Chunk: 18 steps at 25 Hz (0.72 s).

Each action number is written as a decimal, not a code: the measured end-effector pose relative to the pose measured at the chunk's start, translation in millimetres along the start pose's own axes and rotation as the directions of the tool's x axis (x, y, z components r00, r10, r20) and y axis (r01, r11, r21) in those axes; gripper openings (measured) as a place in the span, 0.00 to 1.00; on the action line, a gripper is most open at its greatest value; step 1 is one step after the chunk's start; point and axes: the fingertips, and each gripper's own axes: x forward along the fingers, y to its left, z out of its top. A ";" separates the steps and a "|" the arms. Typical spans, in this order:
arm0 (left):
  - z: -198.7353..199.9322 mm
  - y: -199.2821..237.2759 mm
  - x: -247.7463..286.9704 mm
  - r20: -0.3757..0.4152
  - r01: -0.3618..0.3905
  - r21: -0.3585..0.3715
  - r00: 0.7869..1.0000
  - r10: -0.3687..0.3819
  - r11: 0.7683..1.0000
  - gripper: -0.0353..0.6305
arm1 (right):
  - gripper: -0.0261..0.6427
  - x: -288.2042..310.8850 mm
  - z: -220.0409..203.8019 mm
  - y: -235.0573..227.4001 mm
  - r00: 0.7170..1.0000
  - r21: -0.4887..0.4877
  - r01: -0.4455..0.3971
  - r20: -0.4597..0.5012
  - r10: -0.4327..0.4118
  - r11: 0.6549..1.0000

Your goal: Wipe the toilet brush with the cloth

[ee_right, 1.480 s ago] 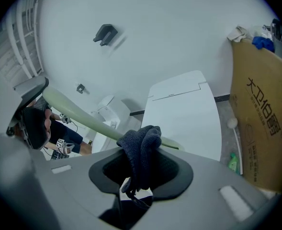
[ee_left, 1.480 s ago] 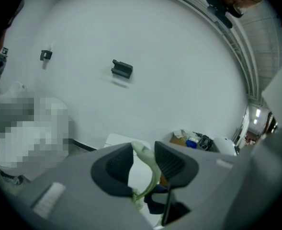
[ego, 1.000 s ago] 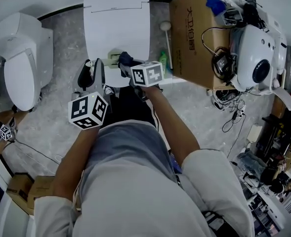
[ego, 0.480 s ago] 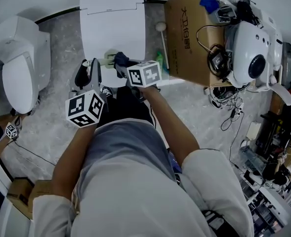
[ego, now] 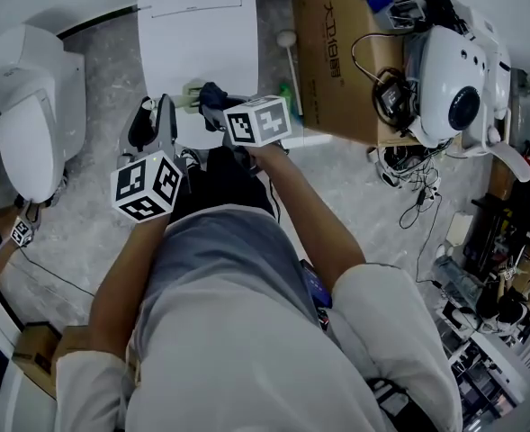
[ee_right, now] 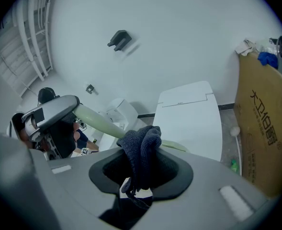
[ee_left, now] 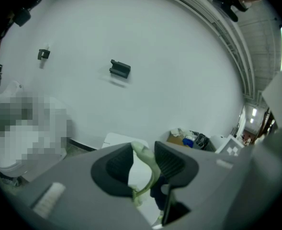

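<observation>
**Q:** At left, what is in the left gripper (ee_left: 145,166)?
**A:** Its jaws pinch the pale-green toilet brush handle (ee_left: 141,151), above a white toilet (ego: 197,34).
**Q:** And right?
**A:** The right gripper (ee_right: 140,172) is clamped on a dark-blue cloth (ee_right: 143,147) lying against that handle.

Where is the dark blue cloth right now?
In the right gripper view, the dark blue knitted cloth is pinched in the right gripper, against the pale green toilet brush handle, over the white toilet lid.
</observation>
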 end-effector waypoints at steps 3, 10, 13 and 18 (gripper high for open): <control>-0.7 -1.1 -1.4 0.000 0.001 0.001 1.000 -0.001 1.000 0.05 | 0.19 -3.3 1.1 2.6 1.000 -0.005 -0.004 0.000 0.004 1.000; -1.7 -0.9 -3.7 -0.010 0.002 -0.004 1.000 -0.002 1.000 0.05 | 0.19 -10.3 6.3 12.4 1.000 -0.027 -0.010 0.006 0.010 1.000; -1.1 -0.1 -3.7 -0.015 0.003 -0.012 1.000 -0.003 1.000 0.05 | 0.19 -11.6 9.2 16.2 1.000 -0.034 -0.003 0.007 0.004 0.999; -0.6 1.1 -4.1 -0.020 0.008 -0.013 1.000 -0.008 1.000 0.05 | 0.19 -16.0 14.4 23.9 1.000 -0.053 -0.001 0.014 0.002 0.999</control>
